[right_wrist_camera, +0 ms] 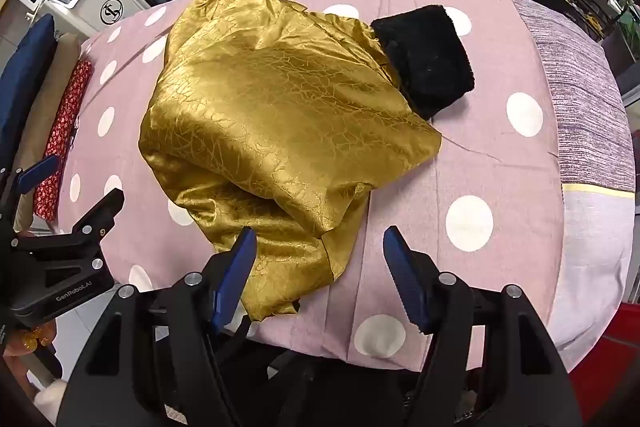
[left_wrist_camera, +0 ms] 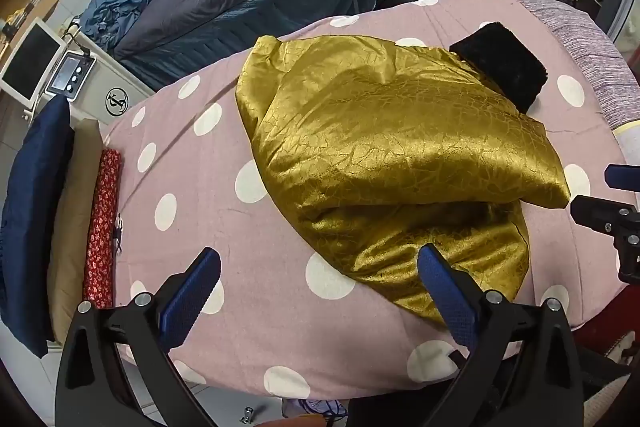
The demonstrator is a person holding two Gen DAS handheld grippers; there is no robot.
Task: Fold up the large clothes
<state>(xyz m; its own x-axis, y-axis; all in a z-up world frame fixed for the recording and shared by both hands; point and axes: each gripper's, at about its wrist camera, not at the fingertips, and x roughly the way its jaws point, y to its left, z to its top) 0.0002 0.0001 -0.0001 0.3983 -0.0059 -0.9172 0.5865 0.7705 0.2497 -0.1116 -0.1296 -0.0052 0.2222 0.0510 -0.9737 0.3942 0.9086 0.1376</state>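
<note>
Left wrist view: gold garment lying bunched on polka-dot cover, top layer doubled over, black folded piece sitting at its far corner. Folding looking barely begun. Left gripper hovering at garment's near hem, jaws gaping wide, gripping nothing.

Right wrist view: right gripper hanging wide apart, empty, over same near hem, showing loose ragged tail unseen from left.

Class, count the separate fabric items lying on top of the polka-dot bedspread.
2: the gold garment in the middle, and the folded black fleece at its far-right edge, partly covered. Others may lie beneath.
</note>
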